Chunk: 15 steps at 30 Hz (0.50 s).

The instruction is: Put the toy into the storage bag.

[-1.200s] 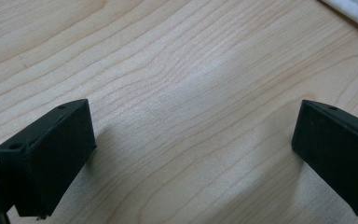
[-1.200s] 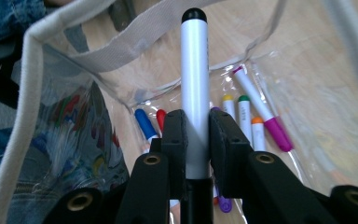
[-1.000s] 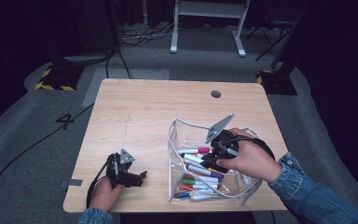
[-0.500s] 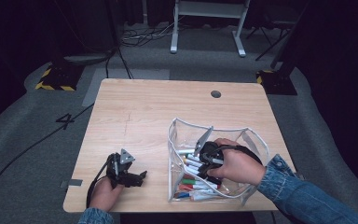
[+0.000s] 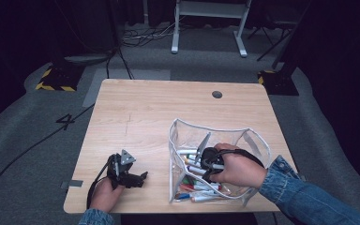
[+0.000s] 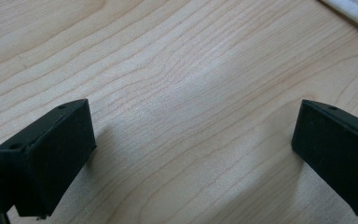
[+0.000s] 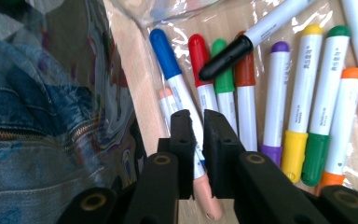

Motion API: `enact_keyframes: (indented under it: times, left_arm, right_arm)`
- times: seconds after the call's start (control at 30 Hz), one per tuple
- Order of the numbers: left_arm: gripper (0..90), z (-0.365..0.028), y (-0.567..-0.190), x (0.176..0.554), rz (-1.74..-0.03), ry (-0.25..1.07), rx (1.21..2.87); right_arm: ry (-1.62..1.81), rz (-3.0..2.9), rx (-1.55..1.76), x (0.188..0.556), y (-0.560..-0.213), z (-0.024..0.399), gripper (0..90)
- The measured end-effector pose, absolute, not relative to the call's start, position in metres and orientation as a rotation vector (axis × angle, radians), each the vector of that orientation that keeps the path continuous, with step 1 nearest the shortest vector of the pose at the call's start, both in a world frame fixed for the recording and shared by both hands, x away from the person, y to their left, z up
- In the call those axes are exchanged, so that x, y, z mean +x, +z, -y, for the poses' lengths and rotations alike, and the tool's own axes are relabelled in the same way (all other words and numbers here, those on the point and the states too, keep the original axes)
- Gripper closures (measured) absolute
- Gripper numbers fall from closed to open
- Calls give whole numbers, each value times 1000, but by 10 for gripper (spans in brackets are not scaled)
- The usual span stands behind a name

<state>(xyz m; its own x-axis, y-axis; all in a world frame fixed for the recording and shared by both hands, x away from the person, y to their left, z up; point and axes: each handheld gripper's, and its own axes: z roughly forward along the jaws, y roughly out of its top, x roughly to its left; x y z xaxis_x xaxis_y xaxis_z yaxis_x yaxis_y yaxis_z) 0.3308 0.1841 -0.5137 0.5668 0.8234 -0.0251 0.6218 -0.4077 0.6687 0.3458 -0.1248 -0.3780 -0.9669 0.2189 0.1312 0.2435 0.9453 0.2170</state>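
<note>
A clear pouch with white trim stands open on the wooden table, with several coloured markers in its bottom. My right gripper reaches down into it. In the right gripper view its jaws have just been closing and press on a white marker whose peach end sticks out below them. A blue-capped marker lies in line with it; I cannot tell if they are one. My left gripper rests on the table left of the pouch, open over bare wood.
Red, green, purple, yellow and orange markers lie side by side right of the held one, with a black-capped marker across them. A denim sleeve shows through the pouch wall. A round hole sits near the table's far edge.
My right hand has sunk deeper into the pouch, down onto the markers. The left gripper has not moved.
</note>
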Motion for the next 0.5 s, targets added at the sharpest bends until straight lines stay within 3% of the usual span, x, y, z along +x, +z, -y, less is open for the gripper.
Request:
enact_keyframes:
  times: [0.27, 0.5]
  left_arm:
    - [0, -184, -514, 331, -1150, 409, 2163]
    - [0, -184, -514, 331, -1147, 412, 2165]
  right_arm:
    - [-656, 3017, -450, 346, -343, 143, 582]
    - [-883, 3034, -537, 349, -303, 173, 539]
